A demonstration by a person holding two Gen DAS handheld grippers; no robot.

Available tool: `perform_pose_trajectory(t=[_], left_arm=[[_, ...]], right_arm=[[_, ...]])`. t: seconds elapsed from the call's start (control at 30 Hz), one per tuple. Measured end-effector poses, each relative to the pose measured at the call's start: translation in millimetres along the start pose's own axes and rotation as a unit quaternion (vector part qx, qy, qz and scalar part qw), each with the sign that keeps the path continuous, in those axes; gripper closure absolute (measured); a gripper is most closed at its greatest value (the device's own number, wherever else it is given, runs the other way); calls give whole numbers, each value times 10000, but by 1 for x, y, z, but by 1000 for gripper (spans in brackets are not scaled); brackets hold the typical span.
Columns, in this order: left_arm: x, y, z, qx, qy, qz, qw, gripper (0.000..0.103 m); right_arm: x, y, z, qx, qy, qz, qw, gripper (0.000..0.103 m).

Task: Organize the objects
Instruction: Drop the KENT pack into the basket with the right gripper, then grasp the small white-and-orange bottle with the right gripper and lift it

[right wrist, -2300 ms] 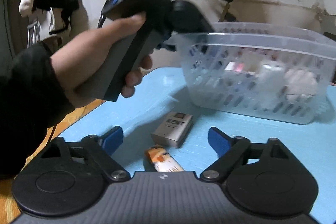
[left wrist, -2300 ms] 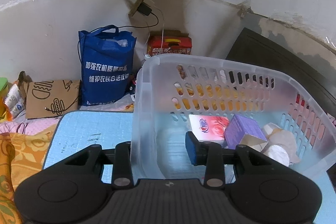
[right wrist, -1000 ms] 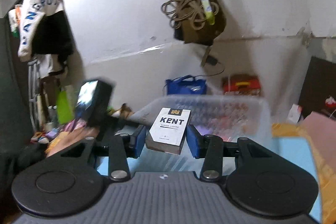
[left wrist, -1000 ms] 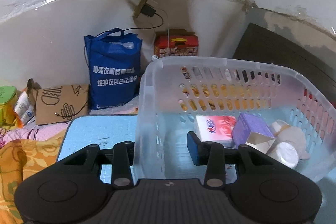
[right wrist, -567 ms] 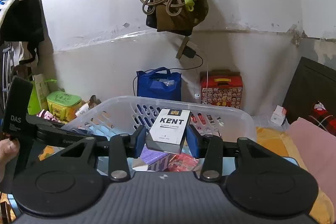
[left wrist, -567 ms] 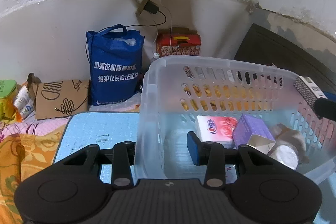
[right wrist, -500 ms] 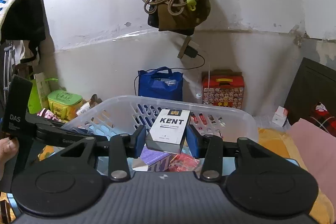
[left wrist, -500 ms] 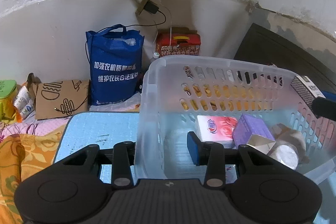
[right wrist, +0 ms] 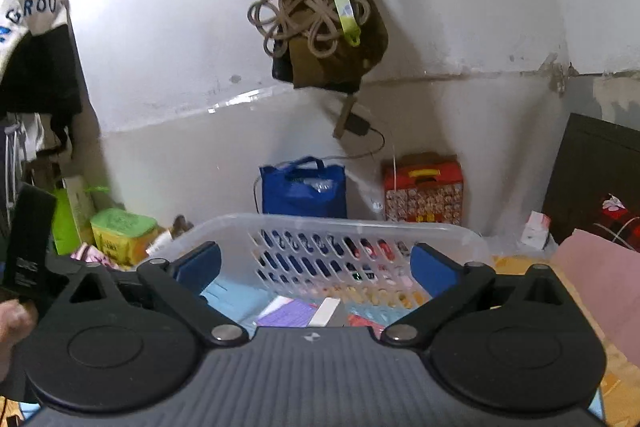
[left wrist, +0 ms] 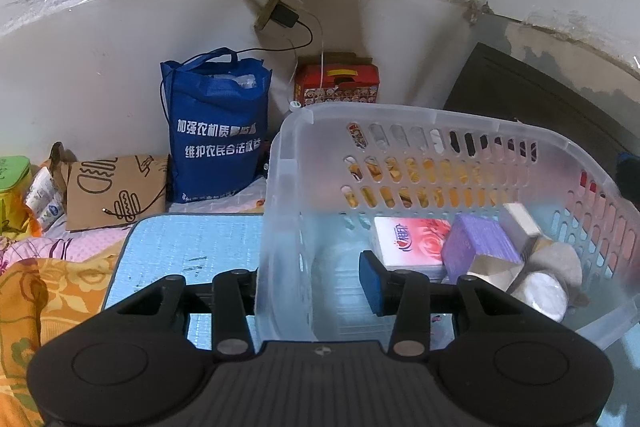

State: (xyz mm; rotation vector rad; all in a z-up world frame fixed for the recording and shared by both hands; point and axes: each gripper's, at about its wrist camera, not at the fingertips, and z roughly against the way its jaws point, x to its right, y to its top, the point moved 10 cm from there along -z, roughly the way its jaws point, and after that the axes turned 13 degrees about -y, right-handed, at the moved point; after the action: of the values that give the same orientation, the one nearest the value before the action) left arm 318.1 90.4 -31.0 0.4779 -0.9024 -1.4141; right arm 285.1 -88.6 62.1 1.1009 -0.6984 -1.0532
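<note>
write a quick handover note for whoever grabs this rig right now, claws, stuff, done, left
Left claw: clamped on the near wall of the basket, steadying it.
Right claw: over the basket, jaws opening, nothing between them.
In the basket: pink tissue pack, purple box, a small box blurred on top of them, white round pieces.
Done: those things are in.
Left: no loose things in view now; look around the blue mat.

Basket on mat, boxes inside it, tote bag behind, cardboard left of bag
</note>
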Motion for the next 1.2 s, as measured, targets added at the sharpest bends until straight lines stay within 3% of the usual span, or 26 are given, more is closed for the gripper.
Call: perform_pose_trajectory(t=[0.2, 0.33, 0.43, 0.67, 0.8, 0.87, 1.0, 1.1, 1.2], left_arm=[[0, 0, 0, -3, -46, 11, 10000, 56], [0, 0, -1, -20, -57, 14, 10000, 56], [1, 0, 0, -15, -75, -3, 10000, 56], [1, 0, -1, -13, -62, -25, 10000, 56], [1, 0, -1, -38, -98, -17, 9999, 56], [0, 0, 0, -33, -91, -23, 10000, 56], [1, 1, 0, -27, -46, -45, 10000, 56], [1, 2, -1, -27, -41, -69, 10000, 56], [1, 2, -1, -28, -12, -96, 9999, 56]], right_arm=[[-9, -7, 6, -10, 49, 189, 9998, 0], [-5, -5, 12, 75, 101, -50, 9999, 0], [-4, -6, 33, 355, 216, -286, 9987, 0], [-34, -26, 73, 579, 417, 453, 9964, 0], [-40, -41, 103, 831, 703, 123, 9940, 0], [-55, -61, 112, 593, 1084, 238, 9921, 0], [-81, -103, 112, 108, 1200, 710, 9902, 0], [-92, -136, 105, -418, 1339, 661, 9879, 0], [-103, -156, 98, -739, 1317, 838, 9850, 6]])
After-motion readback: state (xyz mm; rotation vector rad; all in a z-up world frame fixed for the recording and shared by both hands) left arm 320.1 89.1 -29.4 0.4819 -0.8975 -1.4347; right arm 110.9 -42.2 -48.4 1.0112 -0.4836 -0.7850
